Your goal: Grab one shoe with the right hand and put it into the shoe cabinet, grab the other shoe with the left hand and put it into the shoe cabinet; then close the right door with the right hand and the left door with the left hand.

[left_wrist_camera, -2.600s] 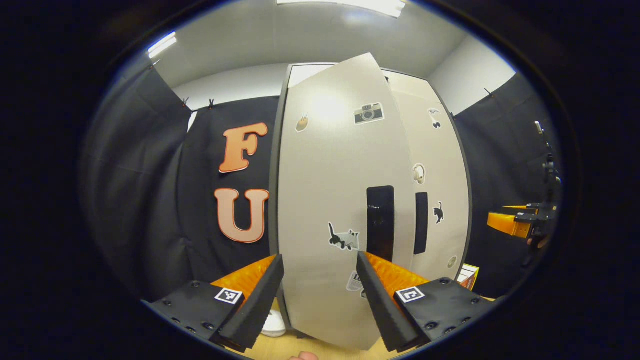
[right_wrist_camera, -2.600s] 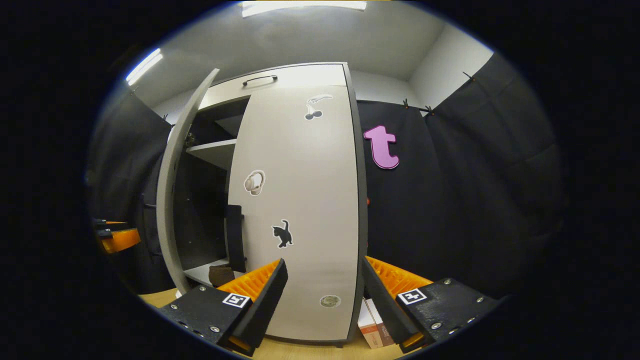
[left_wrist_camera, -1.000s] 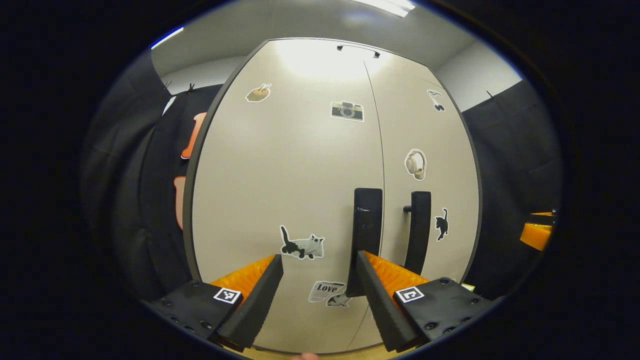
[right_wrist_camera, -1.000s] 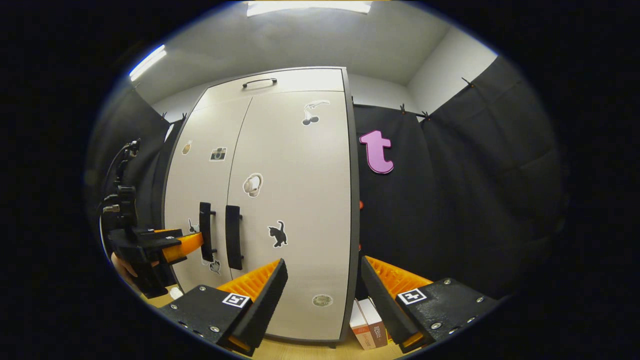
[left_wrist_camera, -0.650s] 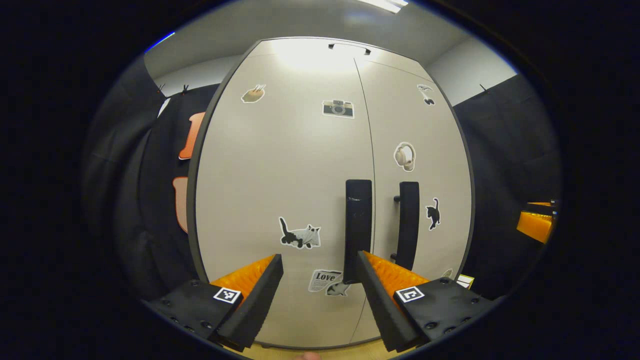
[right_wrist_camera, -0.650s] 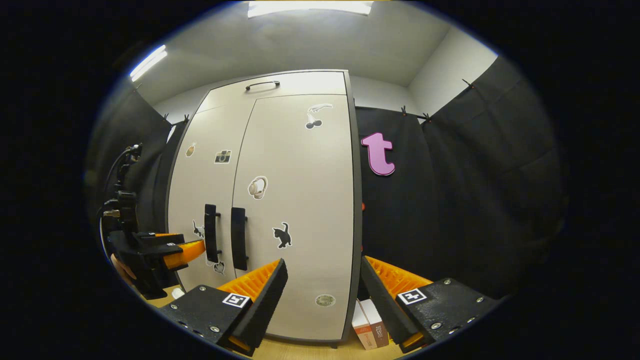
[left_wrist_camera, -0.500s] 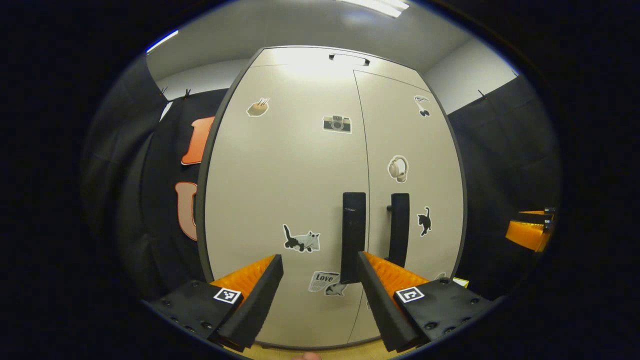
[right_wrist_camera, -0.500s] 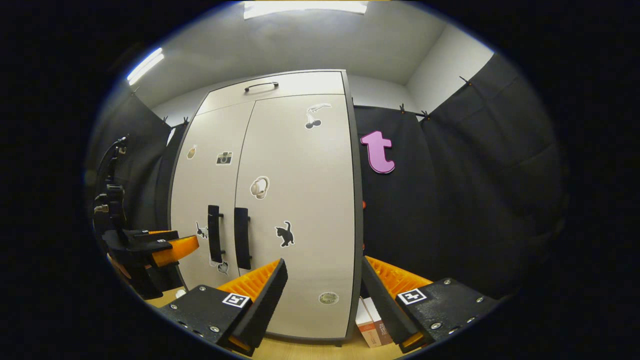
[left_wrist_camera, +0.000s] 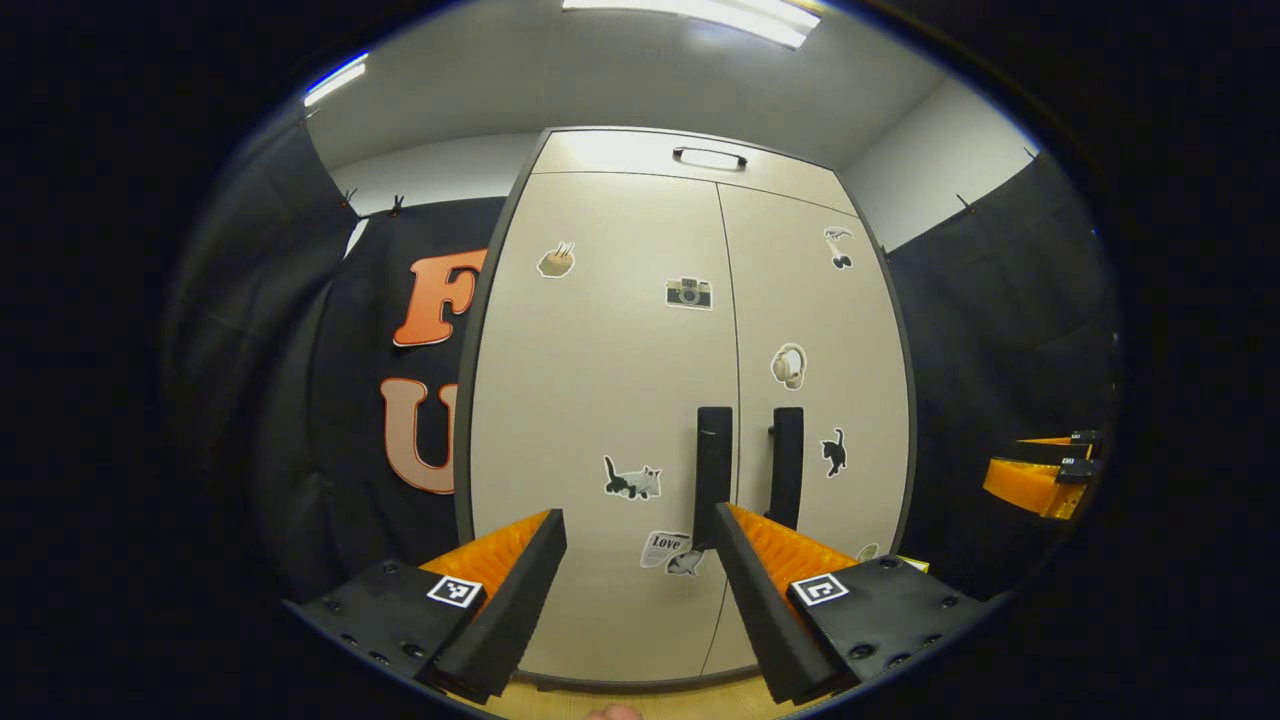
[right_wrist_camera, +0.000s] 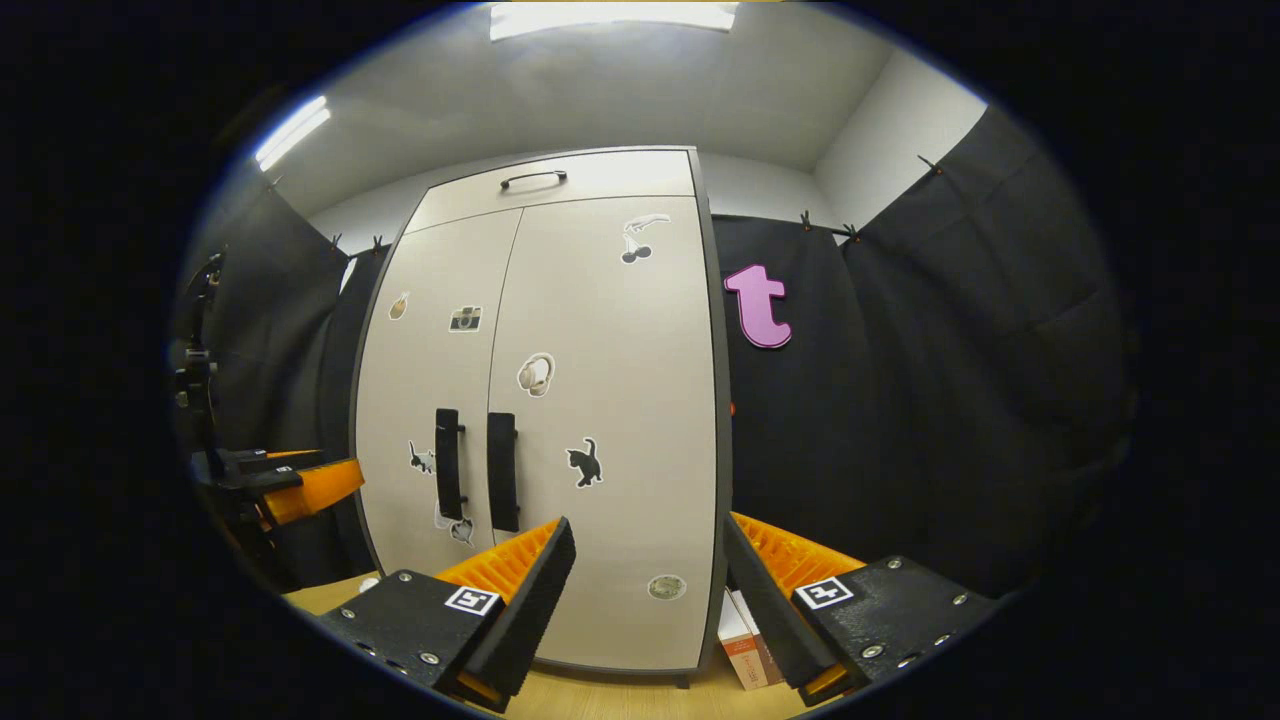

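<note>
Pale grey cabinet (left_wrist_camera: 600,400) stands straight ahead of both sets of jaws, upright, its long axis vertical, left door (left_wrist_camera: 600,480) and right door (right_wrist_camera: 620,420) flush and shut; the shoes are presumably inside, hidden. Left gripper (left_wrist_camera: 640,590) is spread wide and empty, squarely facing the two black handles (left_wrist_camera: 713,470). Right gripper (right_wrist_camera: 650,600) is likewise wide and empty, off toward the cabinet's right edge. Nothing seems left to push

Both the left tongs (left_wrist_camera: 640,590) and the right tongs (right_wrist_camera: 648,600) are held level, fingers spread apart, gripping nothing.
</note>
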### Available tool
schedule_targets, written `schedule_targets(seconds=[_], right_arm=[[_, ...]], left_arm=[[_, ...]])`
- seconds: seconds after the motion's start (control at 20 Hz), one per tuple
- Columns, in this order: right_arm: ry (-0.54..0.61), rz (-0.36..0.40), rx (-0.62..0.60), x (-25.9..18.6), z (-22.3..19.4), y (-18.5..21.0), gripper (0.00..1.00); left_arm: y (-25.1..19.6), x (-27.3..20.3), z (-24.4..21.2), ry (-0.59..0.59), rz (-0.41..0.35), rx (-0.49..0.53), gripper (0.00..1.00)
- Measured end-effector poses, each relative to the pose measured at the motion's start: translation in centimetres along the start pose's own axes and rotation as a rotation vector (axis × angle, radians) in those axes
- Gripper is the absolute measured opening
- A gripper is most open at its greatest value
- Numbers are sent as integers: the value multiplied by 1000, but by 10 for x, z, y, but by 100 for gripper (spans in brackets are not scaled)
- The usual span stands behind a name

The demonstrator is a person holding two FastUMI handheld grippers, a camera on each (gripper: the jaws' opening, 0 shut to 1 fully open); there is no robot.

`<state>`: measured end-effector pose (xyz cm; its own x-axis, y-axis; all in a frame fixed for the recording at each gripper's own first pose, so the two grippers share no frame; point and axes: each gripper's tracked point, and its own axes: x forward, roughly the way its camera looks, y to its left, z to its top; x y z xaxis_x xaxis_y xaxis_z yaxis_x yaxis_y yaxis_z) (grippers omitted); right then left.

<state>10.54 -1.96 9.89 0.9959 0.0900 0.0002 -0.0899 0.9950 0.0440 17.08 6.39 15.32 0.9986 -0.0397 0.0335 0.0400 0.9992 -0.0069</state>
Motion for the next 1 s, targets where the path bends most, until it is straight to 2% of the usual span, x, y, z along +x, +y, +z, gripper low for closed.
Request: schedule_targets(seconds=[0.55, 1.0], right_arm=[[4, 37, 34, -4, 1, 18, 92], [10, 36, 29, -1, -2, 21, 92]], left_arm=[[9, -16, -3, 12, 21, -35, 96], [13, -17, -7, 24, 27, -21, 96]])
